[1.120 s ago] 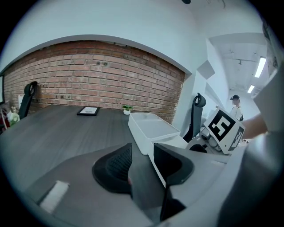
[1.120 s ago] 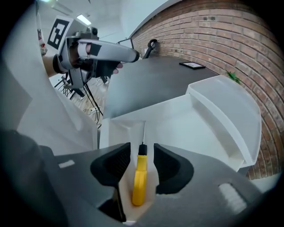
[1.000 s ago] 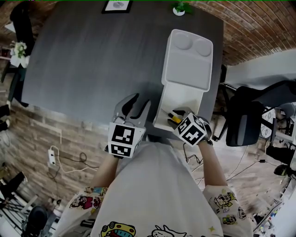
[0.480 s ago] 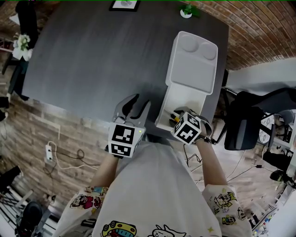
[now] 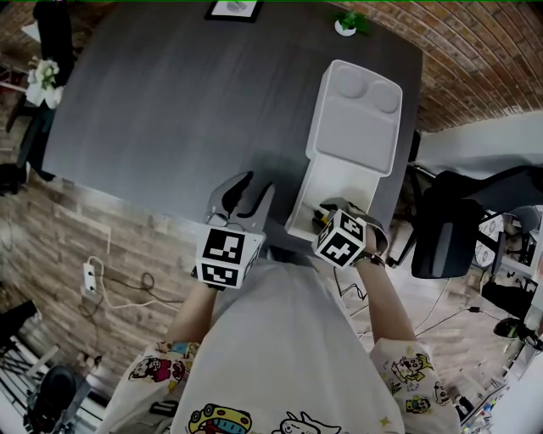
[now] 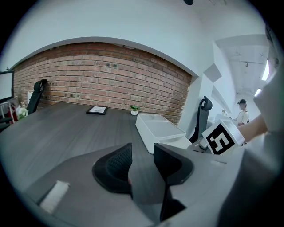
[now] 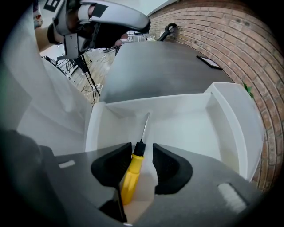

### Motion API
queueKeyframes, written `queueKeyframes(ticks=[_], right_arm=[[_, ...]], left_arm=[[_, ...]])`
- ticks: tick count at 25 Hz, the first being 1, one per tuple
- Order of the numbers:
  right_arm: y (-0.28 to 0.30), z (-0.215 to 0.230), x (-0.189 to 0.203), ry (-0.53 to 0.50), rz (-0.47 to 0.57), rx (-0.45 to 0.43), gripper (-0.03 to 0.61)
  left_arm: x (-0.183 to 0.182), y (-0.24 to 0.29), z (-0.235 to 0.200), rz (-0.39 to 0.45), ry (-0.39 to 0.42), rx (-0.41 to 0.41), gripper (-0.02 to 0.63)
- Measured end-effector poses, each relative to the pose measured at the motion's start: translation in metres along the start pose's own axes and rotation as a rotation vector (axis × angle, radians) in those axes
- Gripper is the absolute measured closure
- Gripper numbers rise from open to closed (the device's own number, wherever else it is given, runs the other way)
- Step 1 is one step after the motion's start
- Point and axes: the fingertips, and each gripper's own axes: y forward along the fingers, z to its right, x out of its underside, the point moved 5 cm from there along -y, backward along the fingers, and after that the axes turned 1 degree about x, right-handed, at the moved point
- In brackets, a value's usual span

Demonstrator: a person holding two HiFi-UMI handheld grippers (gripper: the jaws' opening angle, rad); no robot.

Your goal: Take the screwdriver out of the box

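Observation:
A screwdriver (image 7: 130, 174) with a yellow handle, black collar and thin metal shaft lies in the near end of the open white box (image 7: 222, 133). My right gripper (image 7: 142, 150) points steeply down into the box, and its jaws are closing around the handle. The left pad sits close against it; a gap shows at the right pad. In the head view the right gripper (image 5: 338, 229) covers most of the screwdriver (image 5: 322, 219) in the box (image 5: 310, 182). My left gripper (image 5: 257, 188) hovers open over the table left of the box, nothing between its jaws (image 6: 143, 153).
The box's lid (image 5: 355, 110) lies folded back on the dark grey table (image 5: 170, 110). A framed picture (image 5: 233, 8) and a small potted plant (image 5: 346, 25) stand at the far edge. An office chair (image 5: 450, 220) is right of the table; a power strip (image 5: 92, 284) lies on the floor.
The right gripper's marker cube has rolled a little and shifted slightly left over the box's near end. The left gripper has stayed where it was.

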Motion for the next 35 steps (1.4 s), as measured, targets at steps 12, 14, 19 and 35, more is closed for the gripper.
queueKeyframes(ticks=[12, 14, 19, 35], right_arm=[[-0.002, 0.002, 0.003, 0.028, 0.038, 0.018, 0.492], [-0.003, 0.002, 0.003, 0.039, 0.043, 0.026, 0.494], [-0.003, 0.003, 0.003, 0.073, 0.045, 0.029, 0.5], [-0.012, 0.007, 0.003, 0.118, 0.079, 0.049, 0.5]], left_arm=[[-0.006, 0.0, -0.002, 0.011, 0.006, -0.009, 0.46], [-0.006, -0.001, -0.002, 0.013, 0.004, -0.012, 0.46], [-0.004, -0.002, 0.0, 0.012, 0.0, -0.015, 0.46], [-0.011, -0.005, -0.001, 0.037, 0.007, -0.034, 0.462]])
